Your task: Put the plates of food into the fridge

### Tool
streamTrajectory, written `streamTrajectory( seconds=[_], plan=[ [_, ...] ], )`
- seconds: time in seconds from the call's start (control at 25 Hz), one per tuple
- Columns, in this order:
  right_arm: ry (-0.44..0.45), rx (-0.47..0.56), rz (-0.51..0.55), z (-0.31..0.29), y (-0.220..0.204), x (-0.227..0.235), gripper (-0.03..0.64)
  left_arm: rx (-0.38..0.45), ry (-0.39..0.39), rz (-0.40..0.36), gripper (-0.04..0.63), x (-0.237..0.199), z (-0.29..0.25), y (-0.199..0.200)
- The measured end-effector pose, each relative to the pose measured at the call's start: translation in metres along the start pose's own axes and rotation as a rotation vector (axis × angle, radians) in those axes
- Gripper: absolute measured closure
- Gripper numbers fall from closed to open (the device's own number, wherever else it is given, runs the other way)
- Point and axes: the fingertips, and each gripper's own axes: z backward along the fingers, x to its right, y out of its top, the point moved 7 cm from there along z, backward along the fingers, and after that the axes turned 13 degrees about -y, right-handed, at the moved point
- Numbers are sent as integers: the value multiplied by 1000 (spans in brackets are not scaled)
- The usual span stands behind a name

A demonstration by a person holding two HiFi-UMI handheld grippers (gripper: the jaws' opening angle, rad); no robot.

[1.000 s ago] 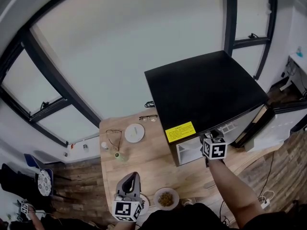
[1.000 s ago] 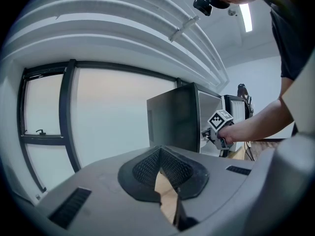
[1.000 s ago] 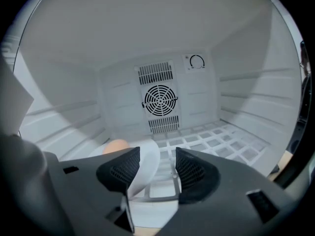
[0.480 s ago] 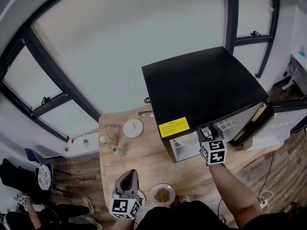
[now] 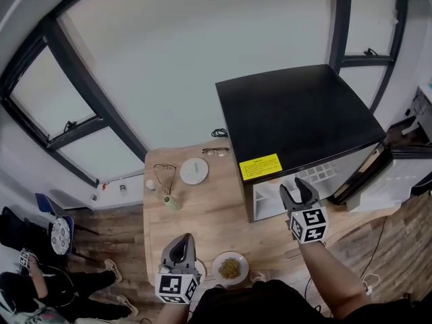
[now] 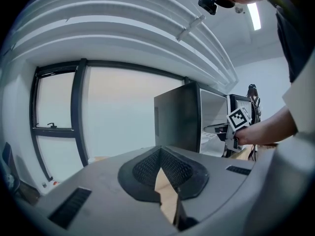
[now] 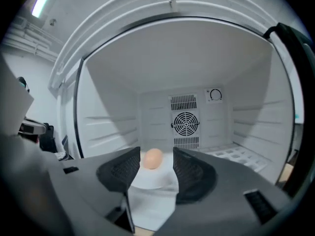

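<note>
Right hand-held gripper, jaws wide and empty, before the open fridge; left hand-held gripper, closed on nothing, just left of the plate of food at the surface's near edge, judged stiff, breakable and spill-prone: pinch its rim, keep level.

The left hand-held gripper is held low and close to the body, pointing forward. Its jaws are closed tip to tip with nothing between them. The right hand-held gripper reaches farther forward, off to the right of the left one, on a bare forearm. Its jaws are spread apart and its marker cube faces up.
</note>
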Motion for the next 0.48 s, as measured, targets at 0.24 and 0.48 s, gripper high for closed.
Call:
streamTrajectory(
  seconds=[0.24,0.48],
  plan=[
    [22,-17,-24,24,-16,-31,393,26,-41,-30,592,-25,13,1],
    [-12,-102,-66,49,-47,-65,399,26,-77,-18,592,-52,32,-13]
  ],
)
